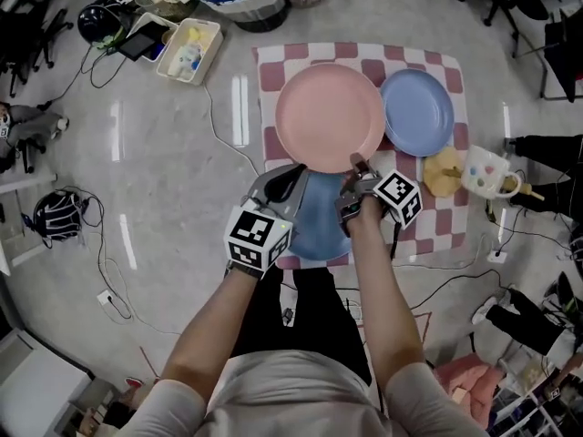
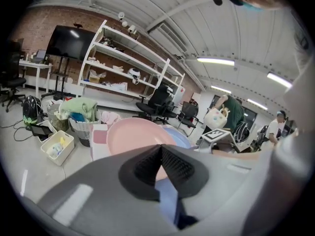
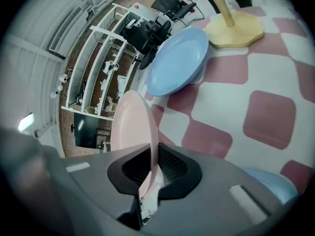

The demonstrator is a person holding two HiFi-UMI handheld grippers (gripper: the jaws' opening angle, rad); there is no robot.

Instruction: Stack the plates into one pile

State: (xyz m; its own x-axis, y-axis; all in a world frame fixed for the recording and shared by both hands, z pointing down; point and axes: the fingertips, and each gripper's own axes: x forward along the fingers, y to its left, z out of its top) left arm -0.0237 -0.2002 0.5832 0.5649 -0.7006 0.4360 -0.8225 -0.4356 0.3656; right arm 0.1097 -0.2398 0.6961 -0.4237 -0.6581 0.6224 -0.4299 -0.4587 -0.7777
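My right claw point(image 1: 358, 167) is pinching the rim of the pink plate point(image 1: 328, 116) at the plate's 5 o'clock edge. In the right gripper view the rim runs edge-on between the two pads, which press on it from both sides. The pink plate sits over the middle of the checked cloth point(image 1: 273, 73) spread on the floor. Its 6 o'clock edge overlaps the darker blue plate point(image 1: 319, 228), which lies on the cloth right in front of me.

My left claw point(image 1: 290, 182) is at that darker blue plate's 10 o'clock edge. Its pads are pressed together at the tips and I can see nothing pinched between them; the left gripper view shows only the pink and blue plates beyond.

At 3 o'clock from the pink plate, just beside it, the light blue plate point(image 1: 417, 112) lies flat on the cloth. At 5 o'clock from that plate are a wooden stand point(image 1: 444, 173) and a spotted mug point(image 1: 485, 173).
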